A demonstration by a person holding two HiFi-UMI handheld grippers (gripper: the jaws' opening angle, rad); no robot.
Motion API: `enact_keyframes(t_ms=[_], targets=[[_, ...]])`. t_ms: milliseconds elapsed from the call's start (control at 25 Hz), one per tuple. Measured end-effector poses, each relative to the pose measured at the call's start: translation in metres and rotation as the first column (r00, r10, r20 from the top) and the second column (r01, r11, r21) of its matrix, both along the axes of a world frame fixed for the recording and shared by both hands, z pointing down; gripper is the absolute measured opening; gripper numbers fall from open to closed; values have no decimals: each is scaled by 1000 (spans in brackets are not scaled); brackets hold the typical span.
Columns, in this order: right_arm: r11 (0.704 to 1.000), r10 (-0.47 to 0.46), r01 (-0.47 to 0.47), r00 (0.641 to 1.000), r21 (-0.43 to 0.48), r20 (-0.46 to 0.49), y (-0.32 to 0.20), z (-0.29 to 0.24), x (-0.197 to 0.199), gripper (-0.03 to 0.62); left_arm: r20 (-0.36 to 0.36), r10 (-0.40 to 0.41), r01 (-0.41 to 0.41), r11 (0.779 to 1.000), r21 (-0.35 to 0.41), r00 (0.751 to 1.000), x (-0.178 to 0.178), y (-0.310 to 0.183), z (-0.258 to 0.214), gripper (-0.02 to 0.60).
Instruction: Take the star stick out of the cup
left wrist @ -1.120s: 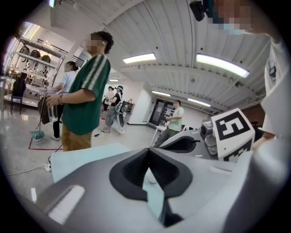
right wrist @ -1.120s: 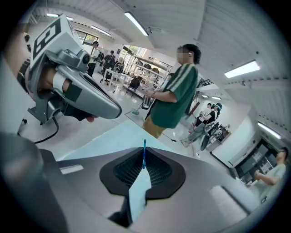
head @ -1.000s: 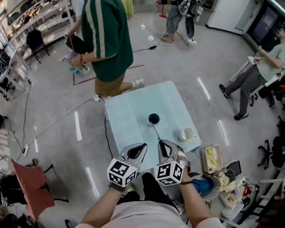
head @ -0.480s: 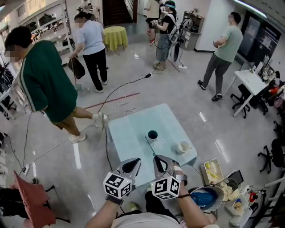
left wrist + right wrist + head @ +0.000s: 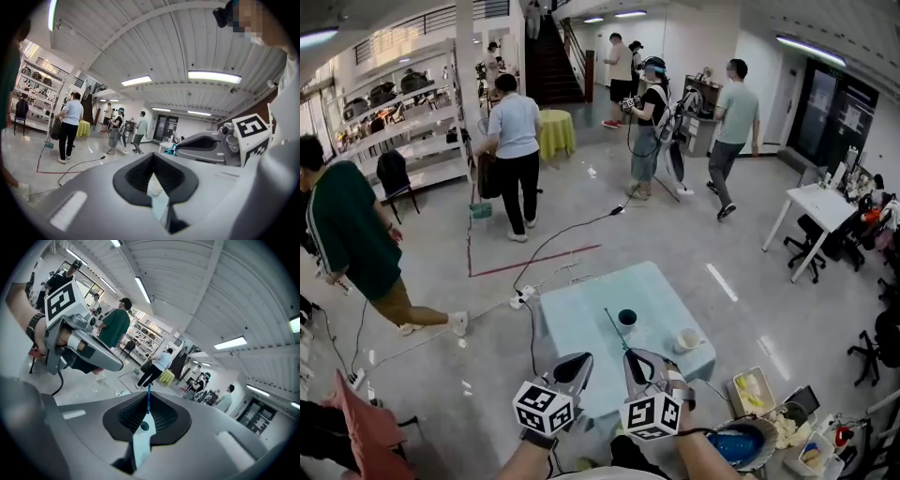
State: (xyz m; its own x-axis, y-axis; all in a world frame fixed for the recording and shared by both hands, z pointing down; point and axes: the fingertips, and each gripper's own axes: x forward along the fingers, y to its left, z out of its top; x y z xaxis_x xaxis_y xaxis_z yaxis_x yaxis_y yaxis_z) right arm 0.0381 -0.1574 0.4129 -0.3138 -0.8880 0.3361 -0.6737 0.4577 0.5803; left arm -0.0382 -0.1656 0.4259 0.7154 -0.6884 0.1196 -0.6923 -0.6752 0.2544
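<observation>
A thin blue star stick (image 5: 617,331) slants up over the light blue table (image 5: 581,328), its far end left of the dark cup (image 5: 626,318) and clear of it. My right gripper (image 5: 634,357) is shut on the stick's near end. In the right gripper view the stick (image 5: 148,401) rises from between the shut pads of the right gripper (image 5: 148,414), and the dark cup (image 5: 145,426) shows through the slit below. Beside it, my left gripper (image 5: 578,362) hovers at the table's near edge, shut and holding nothing. No star shape can be made out.
A white cup (image 5: 687,339) stands on the table's right side and shows through the left jaws' slit (image 5: 155,188). A blue bowl (image 5: 736,442) and a tray (image 5: 751,392) lie on the floor at lower right. Several people walk beyond the table, and a cable (image 5: 553,242) crosses the floor.
The stick ran from the cup to my right gripper a second ago; now its far end is outside the cup, to the left. The head view has tilted up, and people have walked on.
</observation>
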Motion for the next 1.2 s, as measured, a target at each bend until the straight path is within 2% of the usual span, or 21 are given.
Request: enact_keyframes(t_ms=[360,520,720,1000,1200], targets=[[997,-9,5,999,75,45,10,-52,-20,25,-18,-59,60,996,73,998,-35,5,-50,5],[995,-10,5,999,101,50,15,-62,-19,25,-37,-75,79,990,115,996,-39,12,-69,5],[993,-19,14,999,121,40,20,-62,-19,25,-43,-73,78,989,126,996,-34,20,-68,5],[992,-33,30,999,119,30,17,-66,-33,25,-43,-86,91,989,119,995,-46,18,-71,5],[991,-41,37,999,128,30,23,-61,-27,25,-40,-92,97,987,126,995,-38,23,-65,5]])
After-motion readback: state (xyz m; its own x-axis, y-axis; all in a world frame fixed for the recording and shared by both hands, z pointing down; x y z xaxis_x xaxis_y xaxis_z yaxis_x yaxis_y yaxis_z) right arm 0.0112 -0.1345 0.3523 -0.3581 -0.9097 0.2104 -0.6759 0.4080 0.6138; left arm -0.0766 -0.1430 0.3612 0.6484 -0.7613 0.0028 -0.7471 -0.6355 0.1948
